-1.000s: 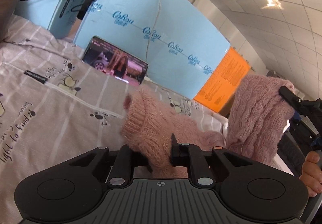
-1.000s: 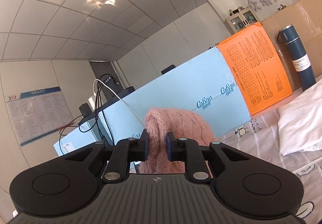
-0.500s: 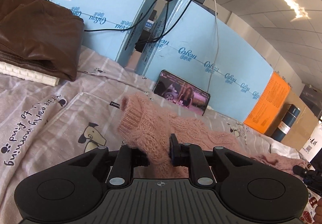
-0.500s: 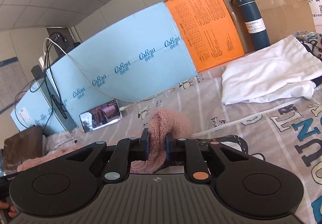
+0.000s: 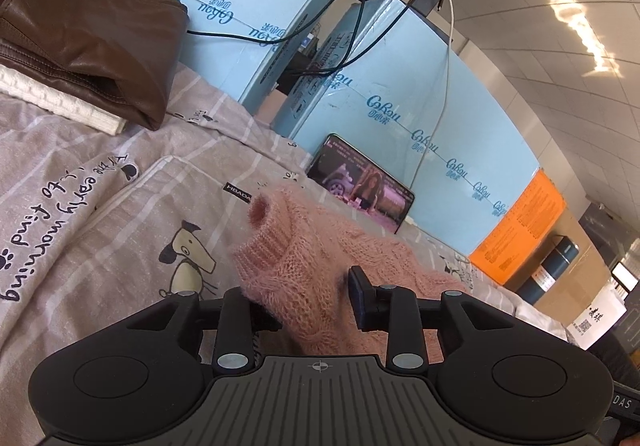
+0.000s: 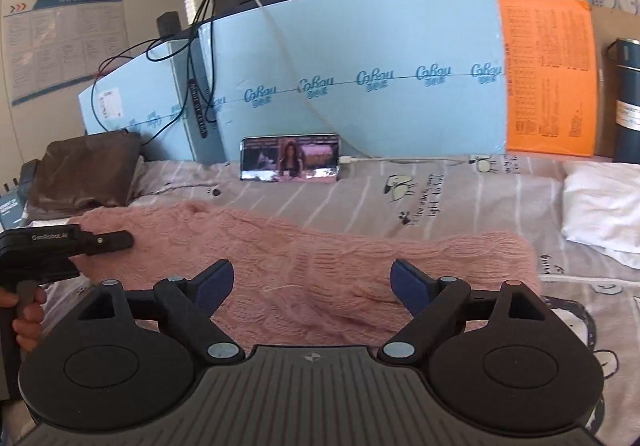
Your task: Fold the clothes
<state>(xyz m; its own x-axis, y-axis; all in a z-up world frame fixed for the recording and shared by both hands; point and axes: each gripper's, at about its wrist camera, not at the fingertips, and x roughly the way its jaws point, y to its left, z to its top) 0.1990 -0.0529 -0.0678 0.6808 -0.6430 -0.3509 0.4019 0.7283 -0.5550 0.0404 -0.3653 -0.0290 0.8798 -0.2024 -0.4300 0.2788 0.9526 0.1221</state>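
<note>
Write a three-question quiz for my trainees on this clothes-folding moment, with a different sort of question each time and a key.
1. True or false: the right tool is shut on the pink sweater.
2. Which item leans against the blue foam board behind the sweater? A) a phone B) a book C) a mug
3. Fill in: the left tool has the sweater's ______ between its fingers.

Key
1. False: its jaws stand wide apart above the sweater, which lies flat on the bedsheet.
2. A: the phone stands there with its screen lit.
3. Sleeve: the cuff pokes out past the fingertips.
</note>
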